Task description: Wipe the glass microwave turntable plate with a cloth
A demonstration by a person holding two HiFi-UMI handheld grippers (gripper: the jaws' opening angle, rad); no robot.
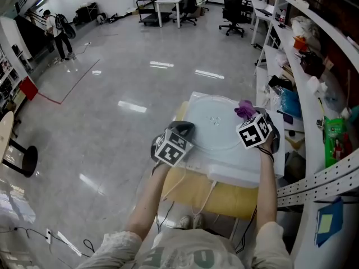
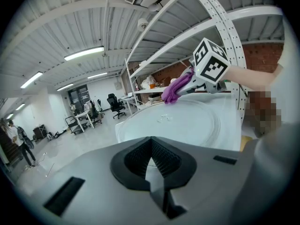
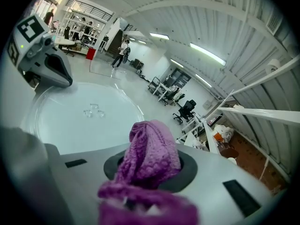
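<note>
Turntable plate (image 1: 216, 122) lay flat on the white bench (image 1: 247, 170), prob. so both tools could reach it. Left tool (image 1: 182, 129), forearm stretched fwd, had its jaws narrowed onto the rim at 8 o'clock, steadying it, I'd judge. Right tool (image 1: 248, 115), arm nearly straight, gripped the purple cloth (image 1: 244, 110) at the rim approx. 2 o'clock, ready to wipe.

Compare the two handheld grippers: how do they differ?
The right gripper is clamped on a purple knitted cloth; the left gripper appears to pinch the near rim of the clear glass turntable plate. The right sits at its far right, the left near left. Both carry marker cubes.
</note>
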